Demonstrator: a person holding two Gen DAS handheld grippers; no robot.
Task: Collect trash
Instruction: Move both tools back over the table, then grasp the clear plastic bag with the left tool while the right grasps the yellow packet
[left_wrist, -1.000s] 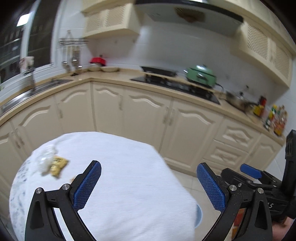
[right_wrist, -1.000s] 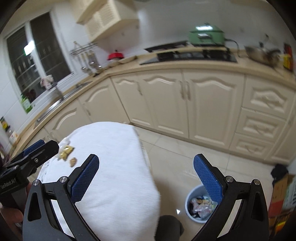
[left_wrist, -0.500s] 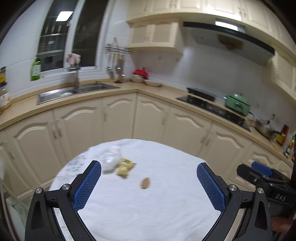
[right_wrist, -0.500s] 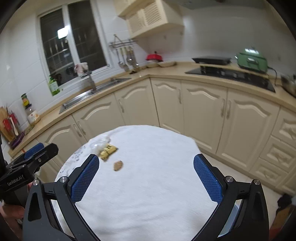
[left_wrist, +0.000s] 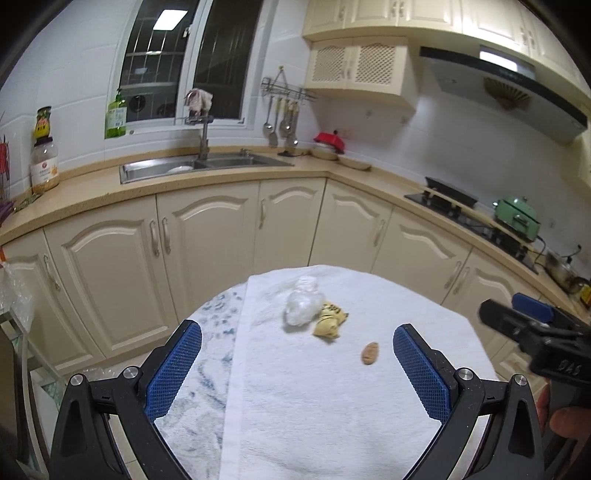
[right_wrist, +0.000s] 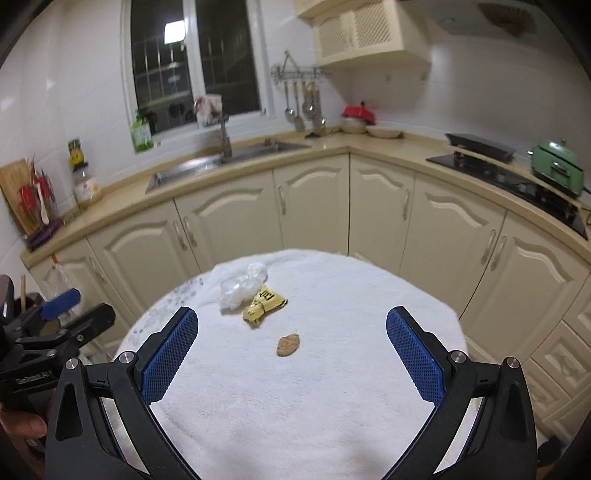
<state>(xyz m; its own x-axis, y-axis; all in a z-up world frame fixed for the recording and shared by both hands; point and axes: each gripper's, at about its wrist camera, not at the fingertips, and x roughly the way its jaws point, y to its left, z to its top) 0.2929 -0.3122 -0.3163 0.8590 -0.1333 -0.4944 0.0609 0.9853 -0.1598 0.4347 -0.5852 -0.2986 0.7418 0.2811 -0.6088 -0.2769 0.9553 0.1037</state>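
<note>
Three bits of trash lie on a round table under a white towel (left_wrist: 314, 406): a crumpled clear plastic wrapper (left_wrist: 303, 303), a yellow wrapper (left_wrist: 328, 322) touching it, and a small brown piece (left_wrist: 370, 353) apart to the right. They also show in the right wrist view: clear wrapper (right_wrist: 242, 286), yellow wrapper (right_wrist: 264, 302), brown piece (right_wrist: 288, 344). My left gripper (left_wrist: 297, 373) is open and empty, short of the trash. My right gripper (right_wrist: 291, 356) is open and empty, with the brown piece between its fingers' lines.
Cream kitchen cabinets (left_wrist: 207, 236) curve behind the table, with a steel sink (left_wrist: 199, 166), a hob (right_wrist: 509, 181) and a green pot (right_wrist: 557, 166) on the counter. The other gripper shows at each view's edge: right gripper (left_wrist: 535, 347), left gripper (right_wrist: 48, 339).
Both grippers have swung left from the floor and bin side toward the table. The trash now sits centred ahead of both. Both stay open.
</note>
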